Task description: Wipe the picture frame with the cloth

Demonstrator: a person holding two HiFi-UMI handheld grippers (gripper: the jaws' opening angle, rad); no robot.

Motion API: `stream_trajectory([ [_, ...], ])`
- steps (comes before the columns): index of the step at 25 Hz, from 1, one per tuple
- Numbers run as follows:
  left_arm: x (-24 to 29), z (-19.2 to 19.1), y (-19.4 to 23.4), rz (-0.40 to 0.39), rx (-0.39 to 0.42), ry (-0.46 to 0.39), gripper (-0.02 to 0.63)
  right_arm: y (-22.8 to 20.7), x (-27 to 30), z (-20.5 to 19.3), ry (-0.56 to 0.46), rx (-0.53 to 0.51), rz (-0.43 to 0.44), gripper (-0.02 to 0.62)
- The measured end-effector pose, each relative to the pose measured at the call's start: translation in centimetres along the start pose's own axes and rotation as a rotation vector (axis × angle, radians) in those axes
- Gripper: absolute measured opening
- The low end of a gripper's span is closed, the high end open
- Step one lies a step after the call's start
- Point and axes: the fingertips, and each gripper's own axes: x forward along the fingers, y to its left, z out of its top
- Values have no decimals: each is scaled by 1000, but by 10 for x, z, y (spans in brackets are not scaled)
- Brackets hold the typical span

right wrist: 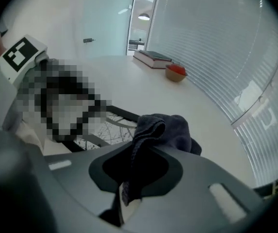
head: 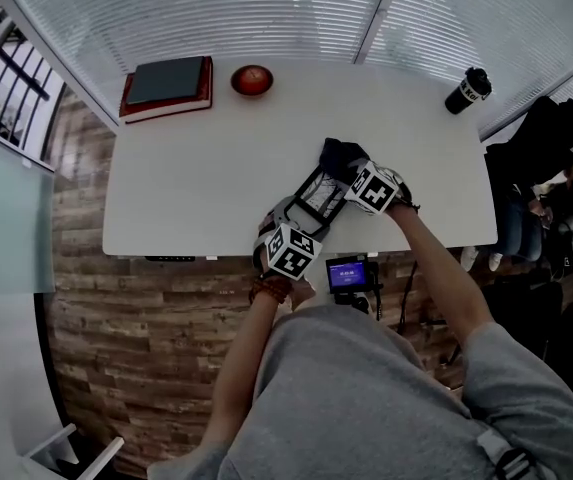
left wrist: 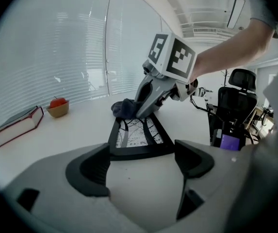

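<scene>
L gripper jaws pinch near end of picture frame; frame runs lengthwise away twd R gripper, clamped on cloth at far end

Soft daylight through the window blinds lights the white bench brightly and evenly, with faint shadows. Every view bulges fisheye-wise, darkening at the corners; the left hand-held gripper blurs nearest its lens.
</scene>
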Motion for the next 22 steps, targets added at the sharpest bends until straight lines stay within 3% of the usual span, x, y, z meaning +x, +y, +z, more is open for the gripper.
stream_trajectory([
  [3,0,1,-1,-1,-1,-1,425,9,-1,-5,14,17,-4,51],
  [8,0,1,-1,0,-2,1,425,18,-4,-5,-16,145,60,51],
  [22,1,2,0,-1,-2,1,425,45,-9,2,-69,259,104,51],
])
